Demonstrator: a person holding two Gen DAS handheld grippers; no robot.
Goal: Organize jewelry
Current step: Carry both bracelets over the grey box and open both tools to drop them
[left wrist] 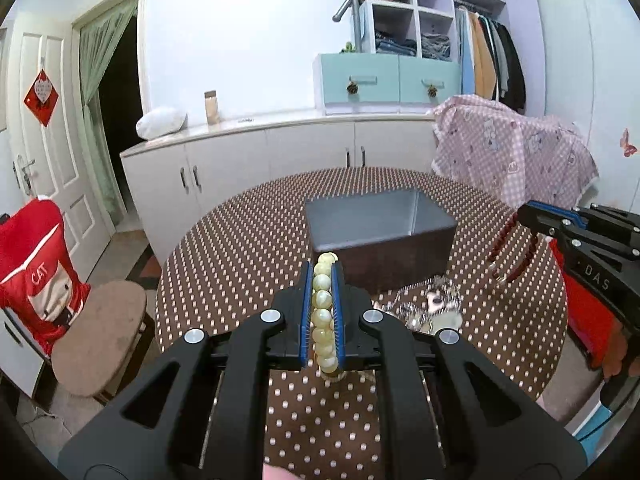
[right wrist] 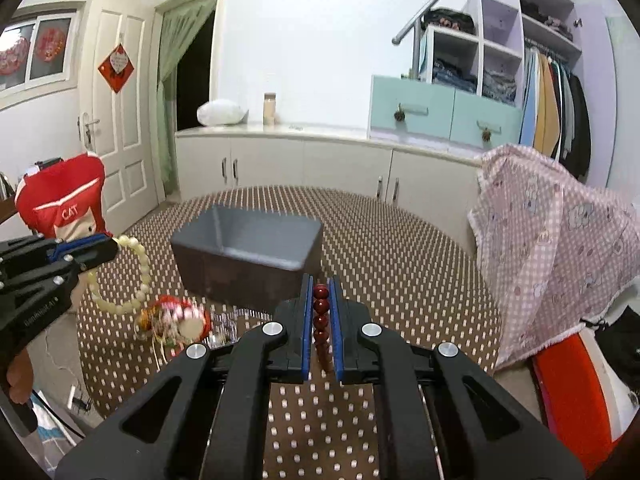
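My left gripper (left wrist: 322,270) is shut on a cream bead bracelet (left wrist: 322,312), held above the table just before the dark open box (left wrist: 436,226). From the right wrist view the left gripper (right wrist: 114,250) shows at the left with the cream bracelet (right wrist: 138,276) hanging from it. My right gripper (right wrist: 320,286) is shut on a dark red bead bracelet (right wrist: 321,320), near the box (right wrist: 200,258). In the left wrist view the right gripper (left wrist: 520,214) holds the red bracelet (left wrist: 502,242) dangling. A pile of loose jewelry (left wrist: 430,308) lies on the table; it also shows in the right wrist view (right wrist: 172,320).
The round table (left wrist: 240,248) has a brown polka-dot cloth. A chair with a red garment (left wrist: 36,276) stands left, a pink checked cloth (left wrist: 512,152) over something at the right. White cabinets (left wrist: 280,160) run behind the table.
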